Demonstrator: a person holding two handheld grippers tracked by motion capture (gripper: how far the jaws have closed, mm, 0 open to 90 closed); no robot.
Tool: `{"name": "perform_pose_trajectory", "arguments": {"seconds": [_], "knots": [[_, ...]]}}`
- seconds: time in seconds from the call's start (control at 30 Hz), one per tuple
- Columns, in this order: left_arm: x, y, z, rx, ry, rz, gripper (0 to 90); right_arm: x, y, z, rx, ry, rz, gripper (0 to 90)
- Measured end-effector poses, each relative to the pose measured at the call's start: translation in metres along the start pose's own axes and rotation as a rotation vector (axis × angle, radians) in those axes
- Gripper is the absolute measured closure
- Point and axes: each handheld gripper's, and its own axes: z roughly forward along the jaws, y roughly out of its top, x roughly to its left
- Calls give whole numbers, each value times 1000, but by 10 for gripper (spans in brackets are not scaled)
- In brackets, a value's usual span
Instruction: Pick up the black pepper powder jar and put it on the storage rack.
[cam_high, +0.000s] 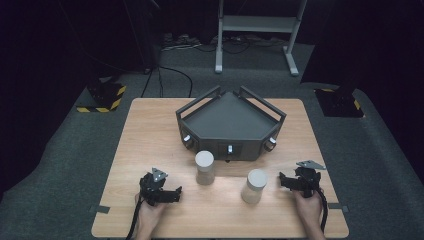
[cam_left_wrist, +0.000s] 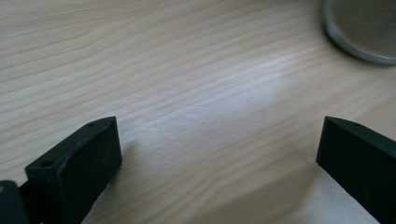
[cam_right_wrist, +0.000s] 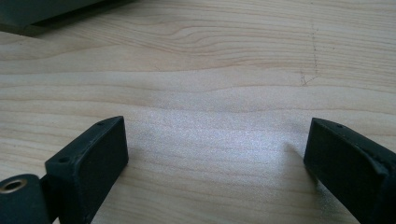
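Two pale cylinders stand upright on the wooden surface (cam_high: 150, 135): the left cylinder (cam_high: 204, 168) near the middle, the right cylinder (cam_high: 254, 186) nearer the front edge — well apart from each other. One dark angular tray (cam_high: 230, 120) with three knobs sits behind them. Two tongs lie low, each in a hand: the left tongs (cam_high: 172, 194) beside the left cylinder, the right tongs (cam_high: 282, 181) just beside the right cylinder — both released, jaws wide over bare wood. No writing is legible. Beyond the surface, one metal stand (cam_high: 257, 30) rises from the floor.
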Motion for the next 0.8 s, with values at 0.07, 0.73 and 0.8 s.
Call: {"name": "perform_pose_trajectory", "arguments": {"seconds": [0.07, 0.73, 0.8], "knots": [[-2, -1, -3, -14, -14, 6, 3, 0, 0, 0, 0, 0, -1, 59], [-19, 12, -4, -25, -113, 95, 7, 0, 0, 0, 0, -1, 1, 59], [-20, 14, -2, -24, -121, 99, 7, 0, 0, 0, 0, -1, 1, 59]]}}
